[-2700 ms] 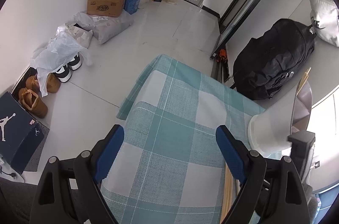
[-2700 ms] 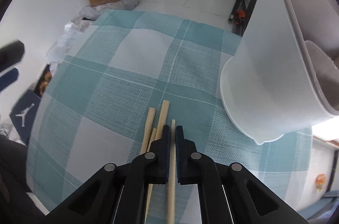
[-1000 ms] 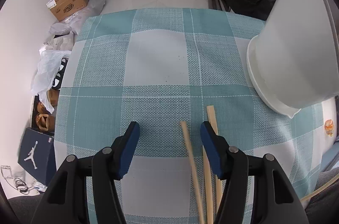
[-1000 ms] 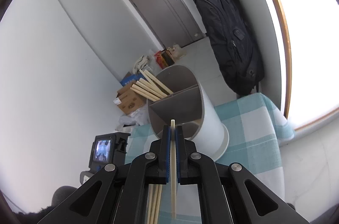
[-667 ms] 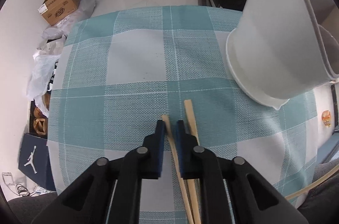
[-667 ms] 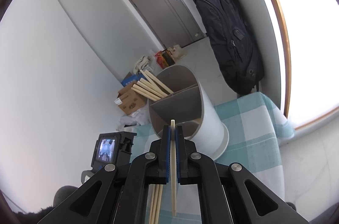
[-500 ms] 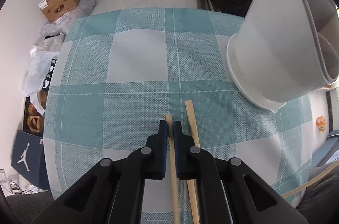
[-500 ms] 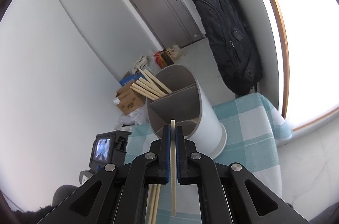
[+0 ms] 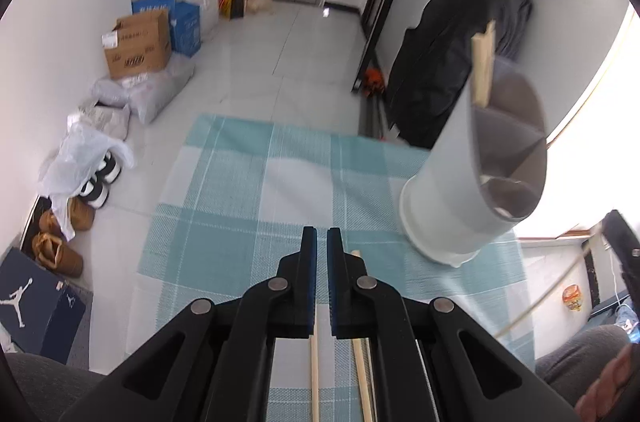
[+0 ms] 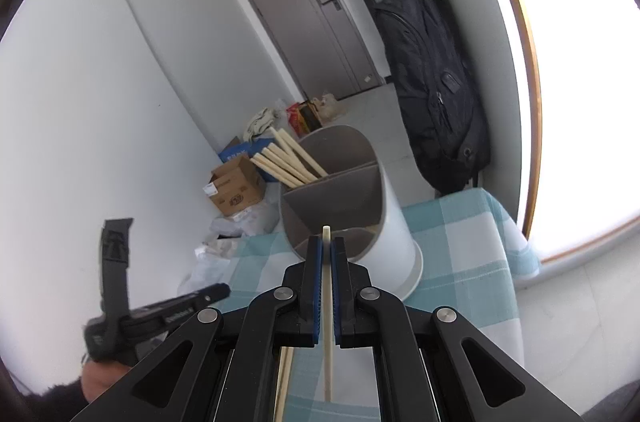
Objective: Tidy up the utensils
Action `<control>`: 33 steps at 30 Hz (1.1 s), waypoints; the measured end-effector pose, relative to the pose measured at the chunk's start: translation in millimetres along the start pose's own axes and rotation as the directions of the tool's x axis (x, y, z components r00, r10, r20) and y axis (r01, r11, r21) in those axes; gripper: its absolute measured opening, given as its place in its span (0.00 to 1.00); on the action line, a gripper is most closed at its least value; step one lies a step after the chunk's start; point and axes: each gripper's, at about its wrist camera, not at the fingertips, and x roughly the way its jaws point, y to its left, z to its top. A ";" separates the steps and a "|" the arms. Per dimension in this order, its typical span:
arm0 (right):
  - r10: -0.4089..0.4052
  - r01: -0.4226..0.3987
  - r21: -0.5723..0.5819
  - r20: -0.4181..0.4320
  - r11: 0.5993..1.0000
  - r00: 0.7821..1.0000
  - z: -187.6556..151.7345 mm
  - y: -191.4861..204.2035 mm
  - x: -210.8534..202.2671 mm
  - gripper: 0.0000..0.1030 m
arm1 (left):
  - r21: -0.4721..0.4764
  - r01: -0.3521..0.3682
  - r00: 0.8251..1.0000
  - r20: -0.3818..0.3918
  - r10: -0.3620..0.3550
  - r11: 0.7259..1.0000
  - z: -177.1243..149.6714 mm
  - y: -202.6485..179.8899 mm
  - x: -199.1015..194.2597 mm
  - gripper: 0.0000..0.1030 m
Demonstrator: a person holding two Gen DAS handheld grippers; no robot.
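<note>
Both the left claw and the right claw have their jaws nearly closed.

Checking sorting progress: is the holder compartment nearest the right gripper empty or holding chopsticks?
Cannot tell: the right gripper hides part of it. The utensil holder has chopsticks leaning out of its far compartment.

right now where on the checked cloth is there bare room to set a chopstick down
Bare: the checked cloth left of and beyond the left hand-held gripper, out to its far edge. Crowded: the right side, with the white holder and loose chopsticks beside the gripper.
</note>
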 end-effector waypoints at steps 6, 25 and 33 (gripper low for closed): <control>-0.004 0.004 -0.023 -0.016 1.000 1.000 -8.3 10.4 2.8 0.03 | 0.017 -0.013 0.983 -0.184 0.016 1.000 -1.4 6.1 46.3 0.01; 0.016 -0.016 -0.011 -0.021 1.000 1.000 -6.5 7.7 6.5 0.03 | 0.190 -0.132 0.923 -0.334 0.190 0.973 -7.1 -16.9 113.0 0.16; 0.019 -0.019 0.001 -0.020 1.000 1.000 -6.4 6.2 6.4 0.03 | 0.074 -0.102 0.937 -0.328 0.120 0.992 3.2 9.5 107.9 0.02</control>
